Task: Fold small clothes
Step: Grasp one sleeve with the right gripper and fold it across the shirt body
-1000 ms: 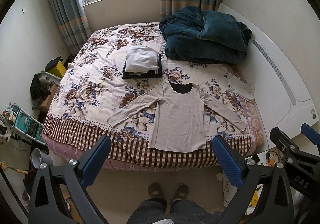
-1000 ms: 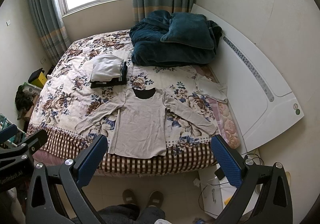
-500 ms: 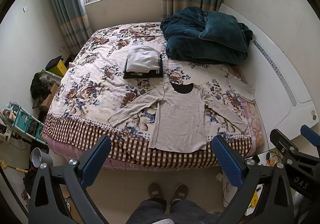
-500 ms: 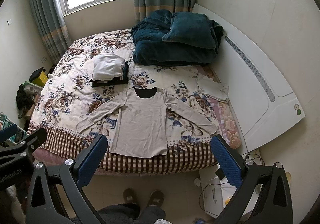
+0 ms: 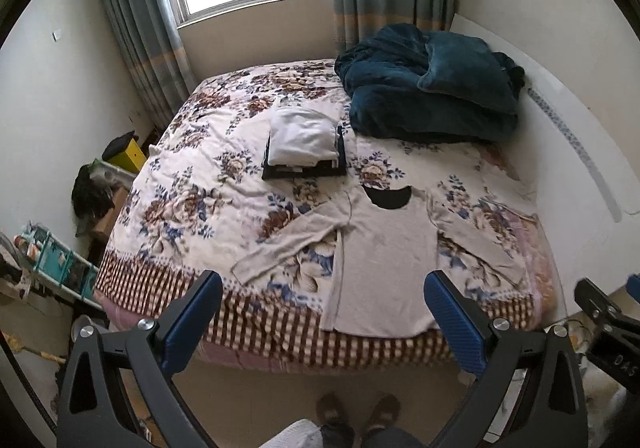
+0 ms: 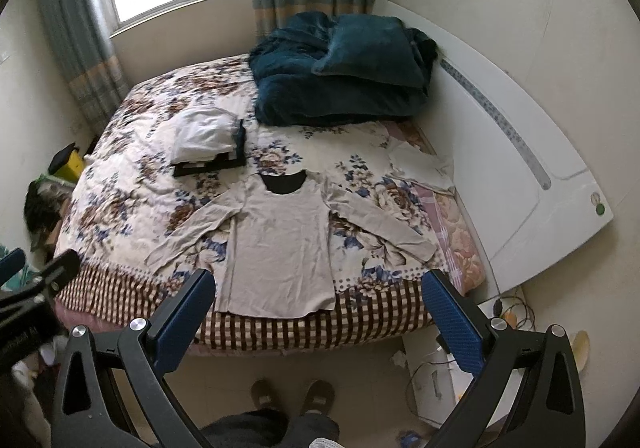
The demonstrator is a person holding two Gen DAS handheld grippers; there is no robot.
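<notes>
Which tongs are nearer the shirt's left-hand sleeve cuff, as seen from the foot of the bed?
Left. The left tongs hang just below and beside the cuff; the right tongs sit further right, over the beige shirt's hem.

The bed (image 5: 188, 208) stood dead ahead of both tools, spread with a floral cover that ended in a brown check border at the near edge. A beige shirt (image 5: 384, 248) lay flat on it, nearest the tools, sleeves out to either side, hem at the border, collar pointing away. Beyond the shirt and a touch left sat a folded stack (image 5: 304, 144), white on top, dark beneath. Far right, a teal blanket (image 5: 432, 88) was heaped by the headboard. A pale cloth (image 6: 420, 164) lay right of the shirt's collar.
</notes>
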